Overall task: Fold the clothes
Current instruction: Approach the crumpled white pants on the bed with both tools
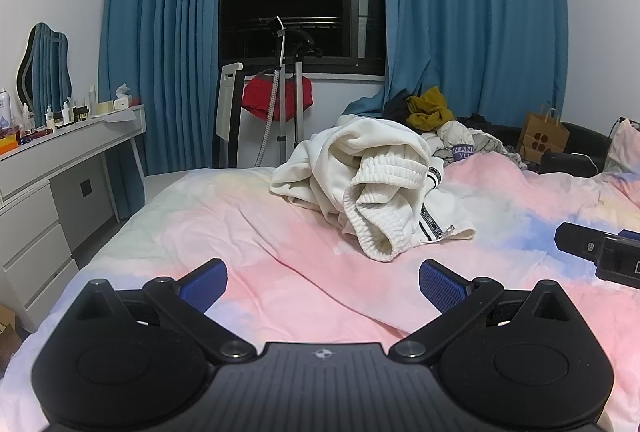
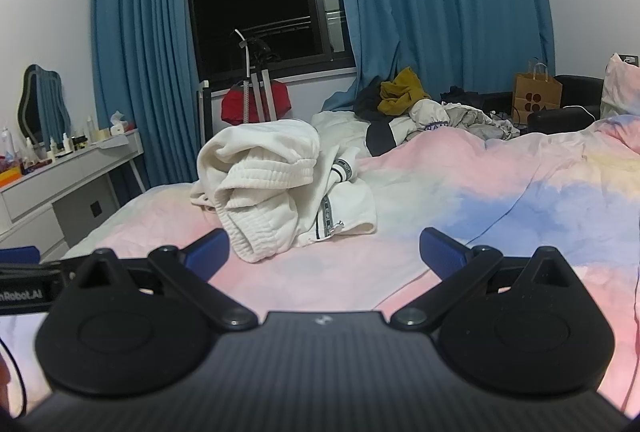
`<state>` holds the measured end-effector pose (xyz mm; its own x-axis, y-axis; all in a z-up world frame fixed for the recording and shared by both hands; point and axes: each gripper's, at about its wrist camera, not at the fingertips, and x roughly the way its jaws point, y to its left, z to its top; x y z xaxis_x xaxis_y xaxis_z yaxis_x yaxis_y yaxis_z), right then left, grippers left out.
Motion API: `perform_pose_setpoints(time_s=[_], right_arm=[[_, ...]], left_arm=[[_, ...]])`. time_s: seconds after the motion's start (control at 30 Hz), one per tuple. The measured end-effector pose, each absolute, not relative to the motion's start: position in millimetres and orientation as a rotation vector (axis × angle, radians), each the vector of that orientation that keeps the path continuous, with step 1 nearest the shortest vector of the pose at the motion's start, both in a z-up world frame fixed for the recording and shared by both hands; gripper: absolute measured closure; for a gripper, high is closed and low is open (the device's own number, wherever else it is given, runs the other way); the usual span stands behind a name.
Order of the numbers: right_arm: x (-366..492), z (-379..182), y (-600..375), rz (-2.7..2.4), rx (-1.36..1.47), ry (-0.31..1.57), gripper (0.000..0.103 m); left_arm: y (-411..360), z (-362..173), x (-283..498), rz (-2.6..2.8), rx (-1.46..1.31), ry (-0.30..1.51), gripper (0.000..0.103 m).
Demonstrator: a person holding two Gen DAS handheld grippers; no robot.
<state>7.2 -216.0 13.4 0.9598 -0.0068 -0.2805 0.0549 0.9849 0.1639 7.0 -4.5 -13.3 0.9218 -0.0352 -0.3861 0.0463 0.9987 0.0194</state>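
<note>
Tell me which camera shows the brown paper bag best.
The right wrist view: the brown paper bag stands whole there, handles and dark dot print clear, beside the clothes pile. The left wrist view shows the same bag smaller, near the warped edge.

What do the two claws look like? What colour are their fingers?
Both look alike. The left claw and the right claw have matte black bodies with ribbed tops, a small silver emblem, round black discs at each side and black link arms with silver pivots. The fingers carry blue textured pads. White lettering ending "Robot.AI" marks the left claw's side.
</note>
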Motion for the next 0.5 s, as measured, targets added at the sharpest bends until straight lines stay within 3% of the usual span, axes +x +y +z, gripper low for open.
perform_pose_setpoints(time_s=[0.5], right_arm=[[0, 22, -222, -0.101, 0.193, 0.251, 0.0]], left_arm=[[-21, -27, 28, -0.099, 0.074, 0.415, 0.0]])
